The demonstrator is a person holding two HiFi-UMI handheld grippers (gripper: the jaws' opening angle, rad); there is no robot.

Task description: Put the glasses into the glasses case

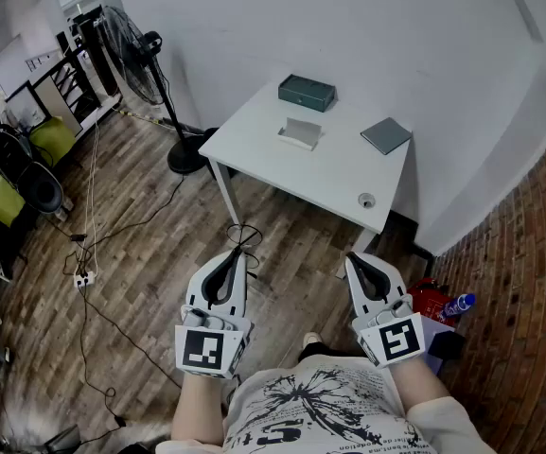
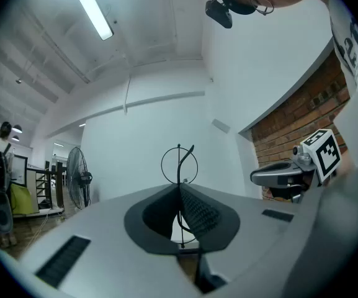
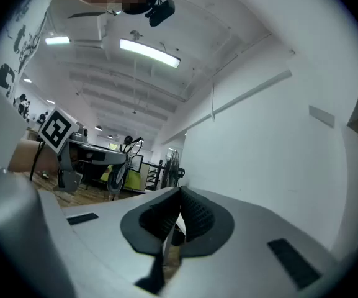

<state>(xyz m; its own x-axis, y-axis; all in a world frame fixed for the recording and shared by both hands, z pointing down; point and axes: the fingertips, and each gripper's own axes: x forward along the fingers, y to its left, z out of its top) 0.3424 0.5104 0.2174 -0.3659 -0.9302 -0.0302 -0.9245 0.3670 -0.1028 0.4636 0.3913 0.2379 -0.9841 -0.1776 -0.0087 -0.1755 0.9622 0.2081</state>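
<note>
On the white table (image 1: 254, 145) ahead, a teal glasses case (image 1: 307, 93) lies closed near the far edge. In front of it is a small pale object (image 1: 299, 134) that looks like the glasses; its detail is too small to tell. Both grippers are held low, close to the person's body and well short of the table. The left gripper (image 1: 241, 253) is shut with nothing in it, and its ribbed pads (image 2: 194, 210) meet. The right gripper (image 1: 352, 257) is also shut and empty, with its pads (image 3: 191, 213) touching.
A dark grey flat square (image 1: 386, 135) and a small round object (image 1: 366, 200) also lie on the table. A standing fan (image 1: 145, 60) is left of the table. Cables (image 1: 88, 253) trail over the wood floor. A red item and a bottle (image 1: 448, 304) sit by the brick wall at right.
</note>
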